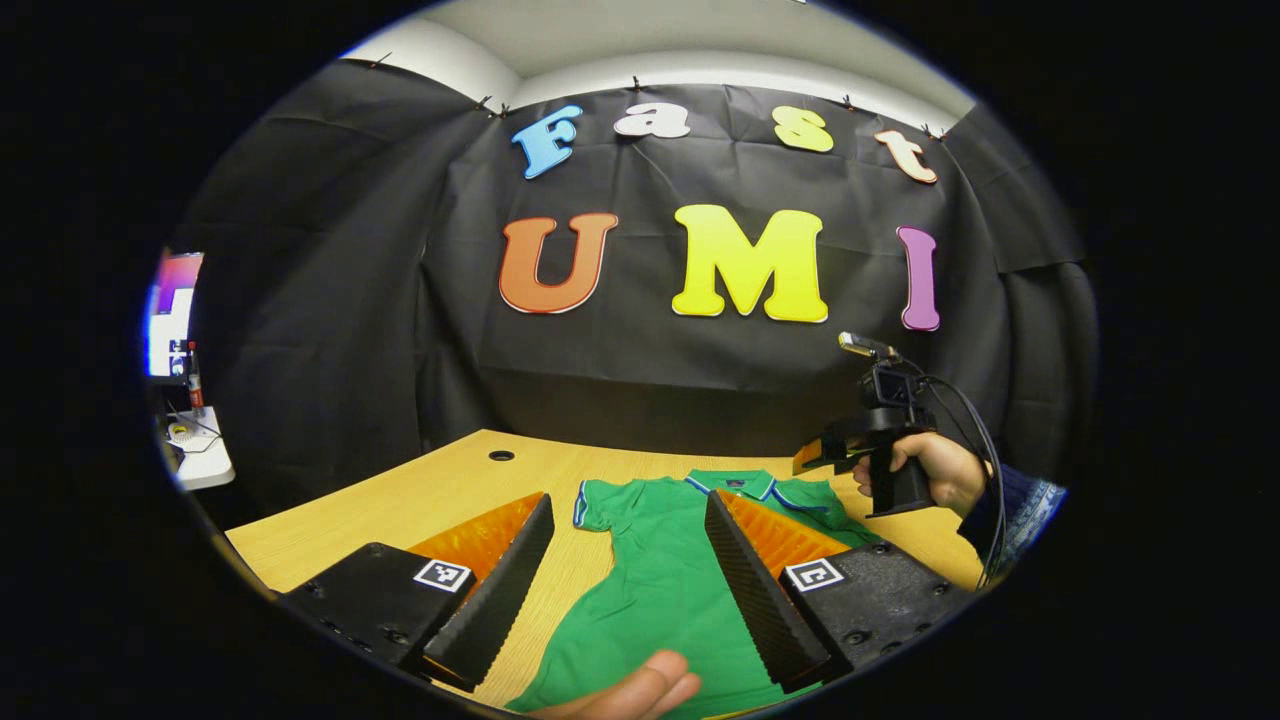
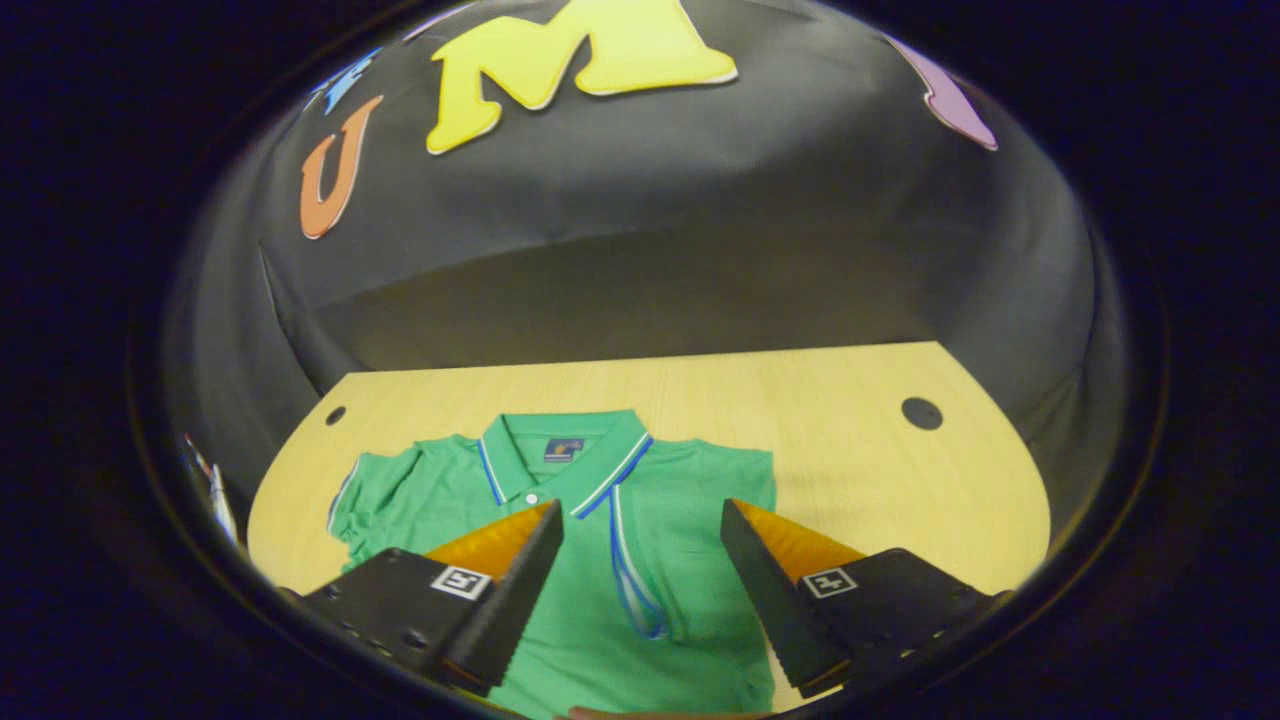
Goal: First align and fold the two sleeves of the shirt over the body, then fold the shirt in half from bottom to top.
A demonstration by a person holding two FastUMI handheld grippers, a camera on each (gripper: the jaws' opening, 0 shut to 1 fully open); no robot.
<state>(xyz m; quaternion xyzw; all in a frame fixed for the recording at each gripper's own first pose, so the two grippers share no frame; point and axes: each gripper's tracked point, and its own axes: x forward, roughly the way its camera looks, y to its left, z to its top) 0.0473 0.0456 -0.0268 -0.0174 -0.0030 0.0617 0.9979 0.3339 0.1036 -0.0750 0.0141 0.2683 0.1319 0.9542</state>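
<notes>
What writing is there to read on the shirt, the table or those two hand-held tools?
No text is readable.
The neck label on the shirt: too small to read.
A square marker on the left gripper and another on the right gripper: black-and-white patterns, no words.
The table: none.
The screen: blurred.

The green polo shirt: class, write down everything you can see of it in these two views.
The green polo shirt lies flat on the wooden table, collar towards the booth wall. It looks like soft knit fabric, with blue-and-white trim on the collar and sleeve cuff. One short sleeve lies bunched and spread outwards; the opposite side appears folded over the body, with a striped edge showing. No fingers press on it.
</notes>
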